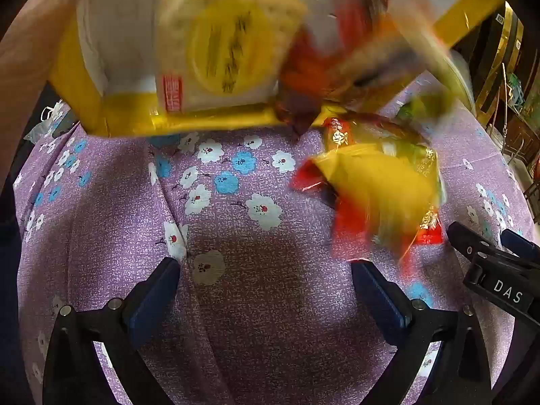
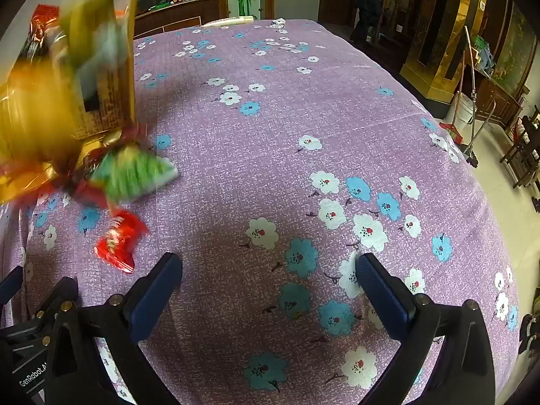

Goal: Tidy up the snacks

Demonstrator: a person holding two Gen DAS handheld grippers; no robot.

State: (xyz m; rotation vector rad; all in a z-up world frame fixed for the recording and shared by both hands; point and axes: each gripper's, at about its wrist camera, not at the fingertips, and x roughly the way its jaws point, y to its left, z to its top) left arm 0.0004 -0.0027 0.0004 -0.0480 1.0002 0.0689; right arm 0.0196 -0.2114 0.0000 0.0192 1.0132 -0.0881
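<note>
A yellow box (image 1: 128, 114) hangs tilted above the table, and blurred snack packets (image 1: 378, 185) are tumbling out of it onto the purple flowered cloth (image 1: 253, 303). A white and yellow packet (image 1: 222, 50) lies inside the box. In the right wrist view the box (image 2: 111, 77) is at the far left, with a green packet (image 2: 135, 175) and a red packet (image 2: 116, 243) below it. My left gripper (image 1: 266, 290) is open and empty, short of the falling snacks. My right gripper (image 2: 268, 287) is open and empty over bare cloth; it also shows in the left wrist view (image 1: 492, 253).
A bare arm (image 1: 30, 50) reaches in at the upper left beside the box. The table edge curves off at the right, with chairs (image 2: 523, 148), a broom and a bucket (image 2: 462, 108) on the floor beyond. Small items lie at the table's far edge (image 2: 233, 20).
</note>
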